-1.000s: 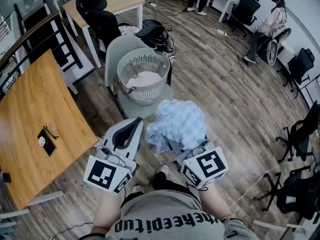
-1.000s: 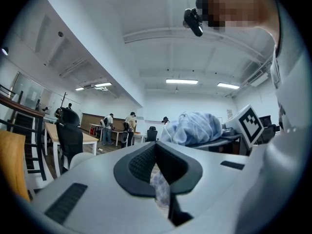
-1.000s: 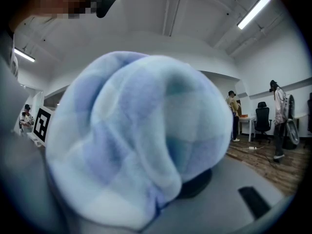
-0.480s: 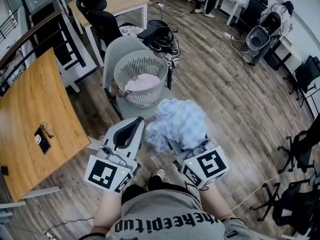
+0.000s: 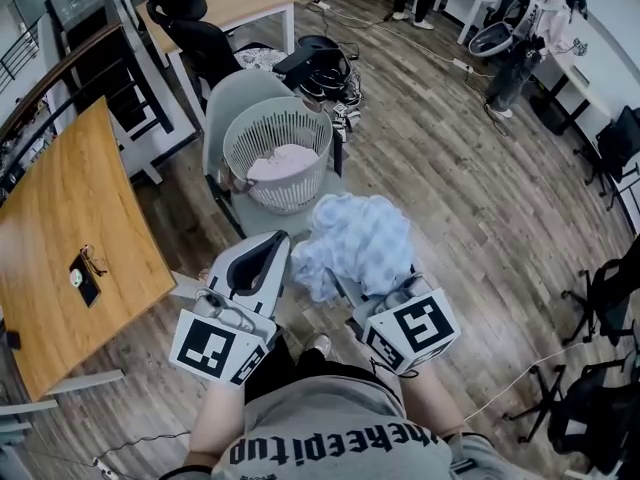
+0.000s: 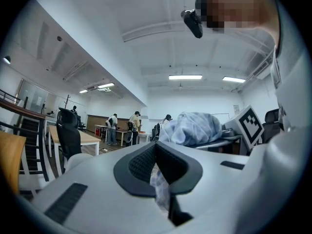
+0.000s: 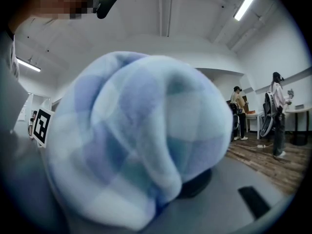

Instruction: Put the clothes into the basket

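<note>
Head view looks steeply down on a wooden floor. At the far left, a wooden worktop (image 5: 55, 208) carries a dark phone (image 5: 84, 284).

Right of it, low in the frame, the left hand-held gripper (image 5: 262, 260) points level, its marker cube nearest the person. The left gripper view shows its dark pads (image 6: 141, 162) clenched together. A thin strip of pale blue cloth is pinched in the seam between them.

Above this gripper in the head view stands the white slatted basket (image 5: 240, 133). It rests on the seat of a grey chair (image 5: 225, 93) and already holds some pale pink clothes (image 5: 285, 160).

Just right of the left gripper, and below the basket in the picture, is a bunched blue-and-white checked garment (image 5: 355, 240). It is held up off the floor and apart from the basket's rim.

The right hand-held gripper (image 5: 385, 293) grasps this bundle from underneath. In the right gripper view the cloth heaps over the jaws and fills most of the frame, with only a little dark pad showing beneath it.

At the upper right, people stand beside desks and office chairs.
</note>
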